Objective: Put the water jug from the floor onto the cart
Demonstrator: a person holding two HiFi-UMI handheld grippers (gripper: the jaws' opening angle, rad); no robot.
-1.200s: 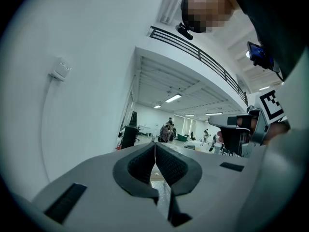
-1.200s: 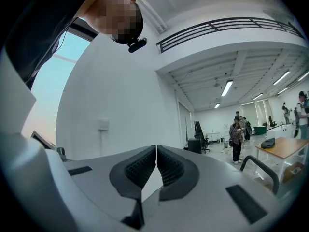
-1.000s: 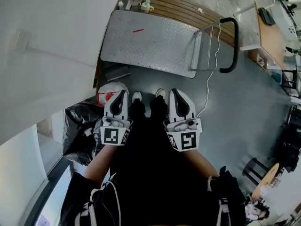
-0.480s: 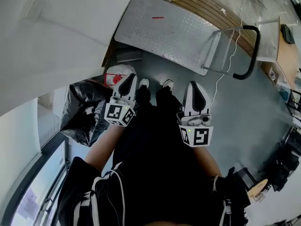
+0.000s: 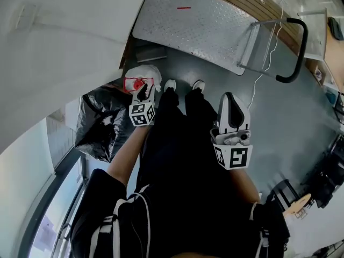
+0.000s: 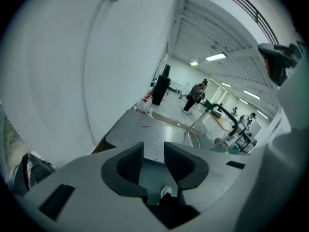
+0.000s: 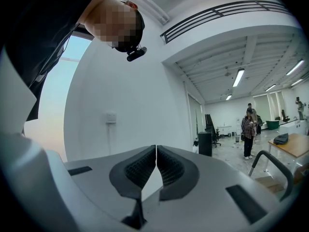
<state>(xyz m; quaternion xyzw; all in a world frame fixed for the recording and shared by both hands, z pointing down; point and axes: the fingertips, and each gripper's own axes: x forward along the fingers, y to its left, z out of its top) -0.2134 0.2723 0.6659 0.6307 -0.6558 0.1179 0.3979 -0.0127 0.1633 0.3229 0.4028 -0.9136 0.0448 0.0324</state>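
**One jug on the floor, by the left gripper**

A person held two grippers. The right gripper (image 5: 231,98) was nearest, out over the person's black clothes. Its jaws were pressed together with nothing in them (image 7: 156,149).

The left gripper (image 5: 143,89) was lower down. Its jaws had just been opening and stood apart (image 6: 153,150). Only the floor and the toe of a shoe showed through the gap.

Two shoes (image 5: 170,85) stood side by side on the grey floor.

One white jug (image 5: 149,71) with a red label stood on the floor to the left of the shoes. From the head view, the left gripper's tips lay over the label. I could not tell if they touched it. One black bag (image 5: 99,125) sat just beside the jug.

Past the jug stood one cart (image 5: 204,28), flat and grey, with one black handle (image 5: 299,50).

Far down the room stood a person (image 7: 248,132).
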